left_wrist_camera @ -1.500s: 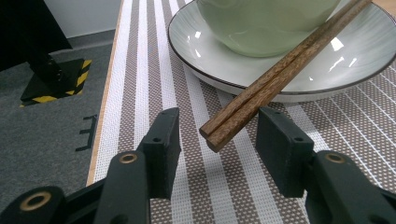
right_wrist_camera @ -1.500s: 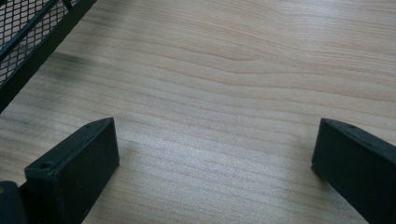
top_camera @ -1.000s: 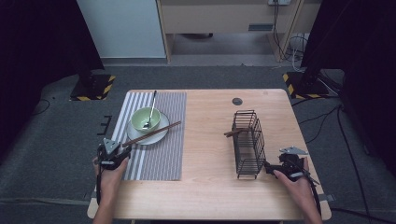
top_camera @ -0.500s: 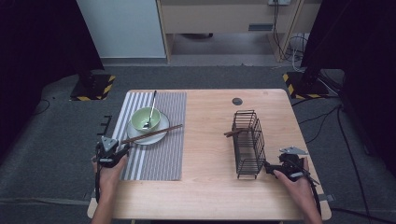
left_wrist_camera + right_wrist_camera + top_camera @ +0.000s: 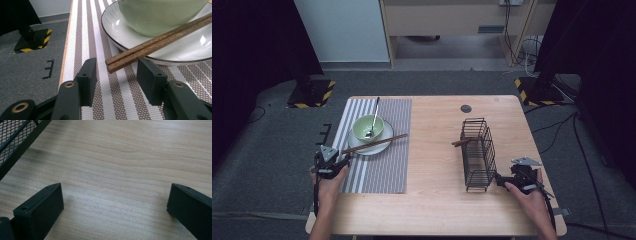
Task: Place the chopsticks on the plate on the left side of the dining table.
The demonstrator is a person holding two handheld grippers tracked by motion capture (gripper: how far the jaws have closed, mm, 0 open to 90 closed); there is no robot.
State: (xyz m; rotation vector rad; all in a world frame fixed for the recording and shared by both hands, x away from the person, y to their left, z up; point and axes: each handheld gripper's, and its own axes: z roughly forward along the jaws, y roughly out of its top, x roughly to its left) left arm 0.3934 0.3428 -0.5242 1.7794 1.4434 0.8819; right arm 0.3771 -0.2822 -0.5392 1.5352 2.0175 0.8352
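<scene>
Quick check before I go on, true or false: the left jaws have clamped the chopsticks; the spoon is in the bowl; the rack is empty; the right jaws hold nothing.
1. The left gripper has clamped the chopsticks. False: its jaws stand apart, the chopstick ends just ahead of them.
2. The spoon is in the bowl. True.
3. The rack is empty. False: a brown stick pokes from it.
4. The right gripper holds nothing. True: bare table between open jaws.

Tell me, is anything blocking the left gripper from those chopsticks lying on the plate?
Nothing visible. The left gripper has its jaws open on either side of the near tip of the chopsticks, with bare striped placemat beneath. The pads are not touching them.
</scene>
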